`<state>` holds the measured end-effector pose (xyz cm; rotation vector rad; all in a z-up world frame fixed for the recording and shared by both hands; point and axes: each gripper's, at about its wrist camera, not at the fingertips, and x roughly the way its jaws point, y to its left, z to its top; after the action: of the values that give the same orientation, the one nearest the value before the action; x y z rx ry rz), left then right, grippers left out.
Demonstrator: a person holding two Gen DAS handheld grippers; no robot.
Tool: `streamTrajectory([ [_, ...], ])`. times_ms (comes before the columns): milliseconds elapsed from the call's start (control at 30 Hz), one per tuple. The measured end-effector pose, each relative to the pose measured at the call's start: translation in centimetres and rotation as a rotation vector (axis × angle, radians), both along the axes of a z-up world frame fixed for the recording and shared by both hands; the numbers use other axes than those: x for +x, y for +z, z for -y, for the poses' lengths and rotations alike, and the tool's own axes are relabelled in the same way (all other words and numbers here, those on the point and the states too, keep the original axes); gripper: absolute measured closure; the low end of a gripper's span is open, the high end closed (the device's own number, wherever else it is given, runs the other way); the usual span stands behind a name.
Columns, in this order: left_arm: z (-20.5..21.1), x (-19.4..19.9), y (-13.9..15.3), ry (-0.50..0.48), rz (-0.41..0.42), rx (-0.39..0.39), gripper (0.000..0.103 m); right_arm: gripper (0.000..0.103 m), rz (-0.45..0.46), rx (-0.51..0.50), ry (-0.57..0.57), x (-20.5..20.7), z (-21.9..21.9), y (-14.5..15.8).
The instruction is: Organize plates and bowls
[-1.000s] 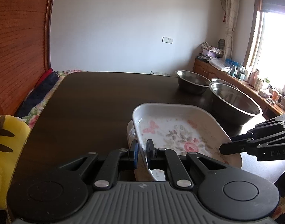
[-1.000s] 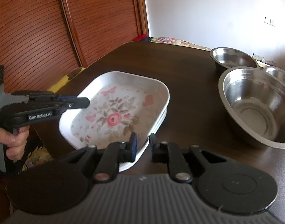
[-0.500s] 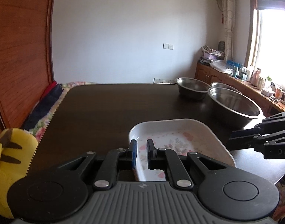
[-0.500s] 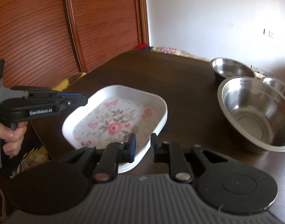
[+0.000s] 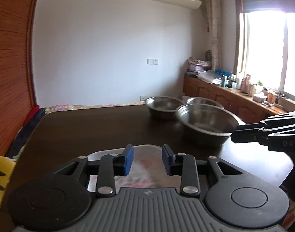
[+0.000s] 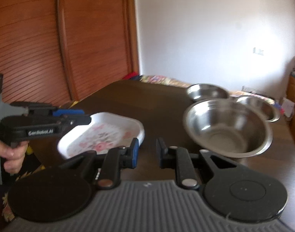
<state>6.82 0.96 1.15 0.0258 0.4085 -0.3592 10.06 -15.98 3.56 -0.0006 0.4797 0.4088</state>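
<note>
Three round steel bowls stand on the dark, glossy wooden surface: a large bowl nearest, a medium bowl behind it to the left, and a third bowl behind it to the right, partly hidden. All three are bare polished metal with thin rolled rims, standing close together; whether they touch cannot be told.

The floral plates lie near the surface's front edge, left of the large bowl and apart from it. They are white, roughly rectangular with rounded corners and a raised rim, printed inside with pink roses and butterflies. They look like a stack of two nested dishes, though blur hides the lower rim.

The left gripper is black with blue pads; its jaws have just been opening and stand apart above the plates' near edge, gripping nothing. A hand holds its handle. The right gripper has its jaws a little apart over bare wood beside the plates, with nothing between them.
</note>
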Motion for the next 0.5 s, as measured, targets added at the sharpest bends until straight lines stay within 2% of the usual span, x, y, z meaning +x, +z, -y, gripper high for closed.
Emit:
streamTrajectory([
  [33, 0.6, 0.0, -0.1, -0.008, 0.0, -0.008, 0.036, 0.082, 0.011, 0.001, -0.016, -0.1, 0.5, 0.0],
  [100, 1.6, 0.1, -0.1, -0.015, 0.011, -0.027, 0.023, 0.082, 0.032, 0.004, -0.052, -0.6, 1.9, 0.0],
  [200, 3.6, -0.3, -0.2, -0.018, 0.059, -0.031, 0.011, 0.081, 0.042, 0.012, -0.092, -0.9, 3.7, -0.4],
  [367, 6.4, -0.4, -0.6, -0.031, 0.108, -0.017, 0.0, 0.072, 0.053, 0.053, -0.161, -1.2, 7.0, -1.2],
  [467, 7.3, -0.3, -0.9, -0.034, 0.111, -0.01, 0.0, 0.058, 0.074, 0.058, -0.203, -1.4, 8.4, -1.7],
  [500, 7.5, -0.3, -1.0, -0.04, 0.11, -0.007, 0.0, 0.05, 0.081, 0.058, -0.217, -1.4, 8.8, -1.9],
])
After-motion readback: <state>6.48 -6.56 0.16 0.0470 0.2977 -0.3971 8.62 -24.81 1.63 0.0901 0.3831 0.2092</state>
